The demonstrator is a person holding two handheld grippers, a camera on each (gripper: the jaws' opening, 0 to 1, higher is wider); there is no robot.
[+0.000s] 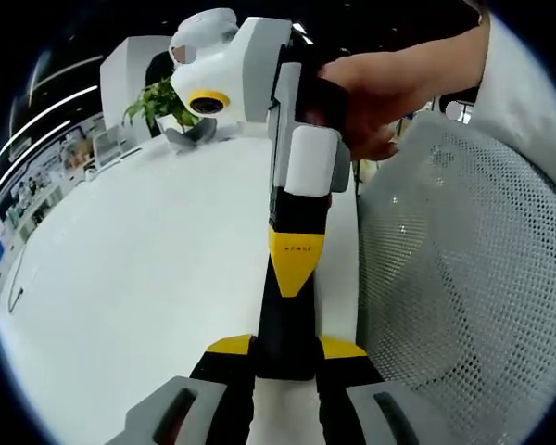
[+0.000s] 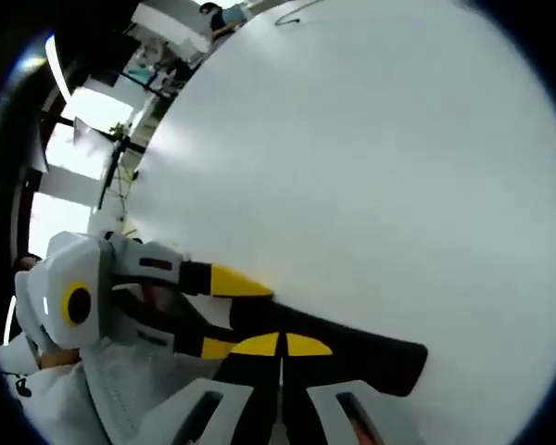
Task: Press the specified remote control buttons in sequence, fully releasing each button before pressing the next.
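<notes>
A black remote control (image 1: pixel 285 324) lies lengthwise between the yellow-tipped jaws of my left gripper (image 1: pixel 285 349), which is shut on its near end. My right gripper (image 1: pixel 295 264), held by a person's hand (image 1: pixel 371 93), comes down from above with its yellow tips closed together and resting on the remote's top face. In the right gripper view the remote (image 2: pixel 371 352) stretches to the right over the white table (image 2: pixel 371 167). There my right gripper (image 2: pixel 281 345) is shut, its tips on the remote, and the left gripper (image 2: pixel 224 315) clamps the remote's left end.
A white mesh chair (image 1: pixel 463 278) stands close on the right of the table (image 1: pixel 148 260). A potted plant (image 1: pixel 157 102) stands at the table's far end. A thin dark cable (image 1: pixel 14 297) lies near the left edge.
</notes>
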